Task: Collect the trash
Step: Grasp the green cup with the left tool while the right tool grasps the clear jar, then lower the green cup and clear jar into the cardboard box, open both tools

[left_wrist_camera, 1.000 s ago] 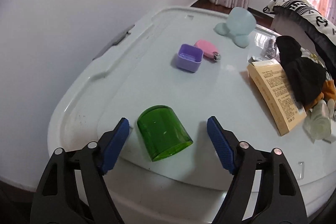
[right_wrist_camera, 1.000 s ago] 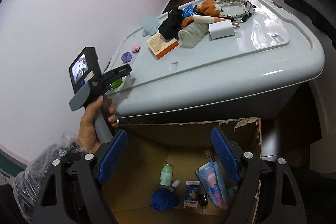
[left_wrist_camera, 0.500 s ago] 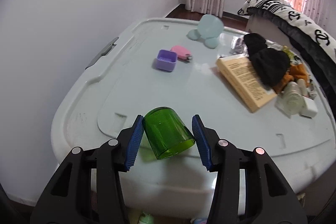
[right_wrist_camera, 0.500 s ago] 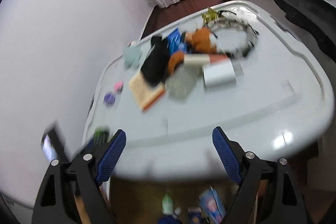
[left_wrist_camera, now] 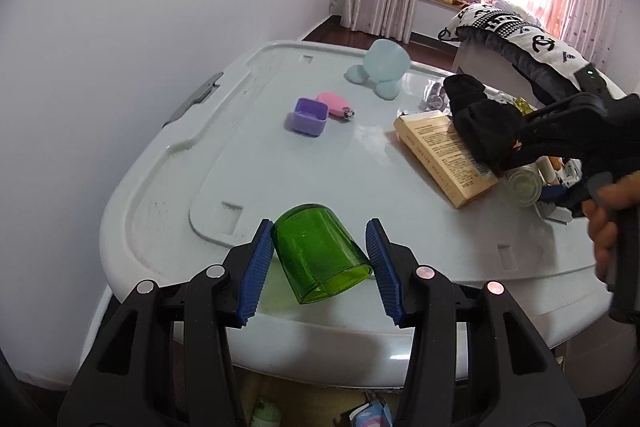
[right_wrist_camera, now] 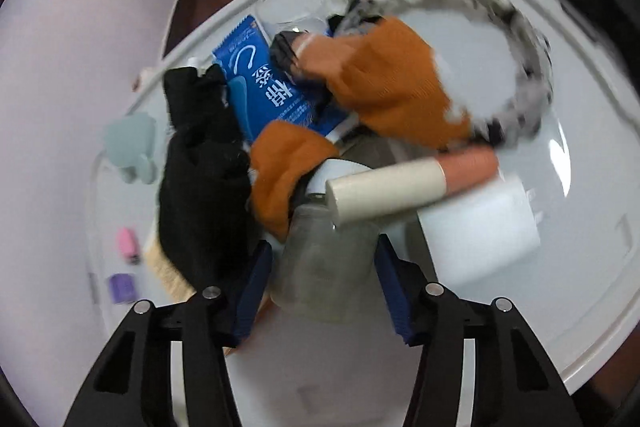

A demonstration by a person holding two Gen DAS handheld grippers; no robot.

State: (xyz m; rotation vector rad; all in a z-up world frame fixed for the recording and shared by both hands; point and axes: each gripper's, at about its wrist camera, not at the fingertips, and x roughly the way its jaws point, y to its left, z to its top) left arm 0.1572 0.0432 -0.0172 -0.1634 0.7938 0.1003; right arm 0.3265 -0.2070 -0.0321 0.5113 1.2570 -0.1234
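Observation:
A green translucent cup (left_wrist_camera: 320, 253) lies on its side between the blue pads of my left gripper (left_wrist_camera: 320, 267), which is shut on it at the near edge of the white bin lid (left_wrist_camera: 180, 187). My right gripper (right_wrist_camera: 324, 279) straddles a clear plastic cup (right_wrist_camera: 324, 267) lying in the clutter; its jaws are close beside the cup, and the view is blurred. That gripper also shows in the left wrist view (left_wrist_camera: 576, 131), held by a hand.
On the lid lie a purple box (left_wrist_camera: 307, 115), a pink item (left_wrist_camera: 334, 103), a pale blue holder (left_wrist_camera: 384, 67), a tan box (left_wrist_camera: 444, 151), black cloth (right_wrist_camera: 200, 163), orange cloth (right_wrist_camera: 384, 87), a blue packet (right_wrist_camera: 260, 83), a cream tube (right_wrist_camera: 396, 187), a white block (right_wrist_camera: 480, 227) and a speckled headband (right_wrist_camera: 520, 39).
My left gripper closed on the green cup and lifted it toward the lid's near edge. My right gripper swept from above the cardboard box up into the clutter around the clear cup.

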